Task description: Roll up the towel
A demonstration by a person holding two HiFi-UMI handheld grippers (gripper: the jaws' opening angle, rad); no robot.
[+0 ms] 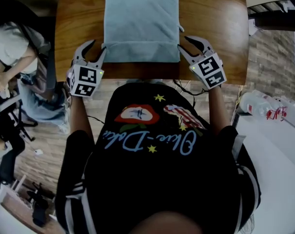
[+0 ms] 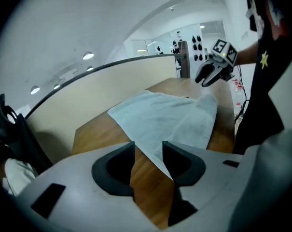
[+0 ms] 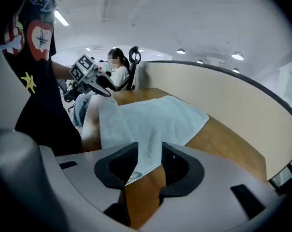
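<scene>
The towel [image 1: 142, 18] lies flat on the desk [image 1: 79, 13], long axis running 6 to 12 o'clock, its near end seemingly turned over into a thick edge. The left tongs [image 1: 97, 47] sit at its 7 o'clock corner and the right tongs [image 1: 183, 42] at 5 o'clock. Both are spread and grip nothing (the corners merely line up between the jaws). They are equally near, so the roll probably heads toward 12.

table [image 1: 215, 28]: wood | floor [image 1: 45, 140]: wood planks | partition [image 3: 223, 105]: beige | ceiling [image 3: 184, 13]: white, spotlights [image 3: 238, 56]
</scene>
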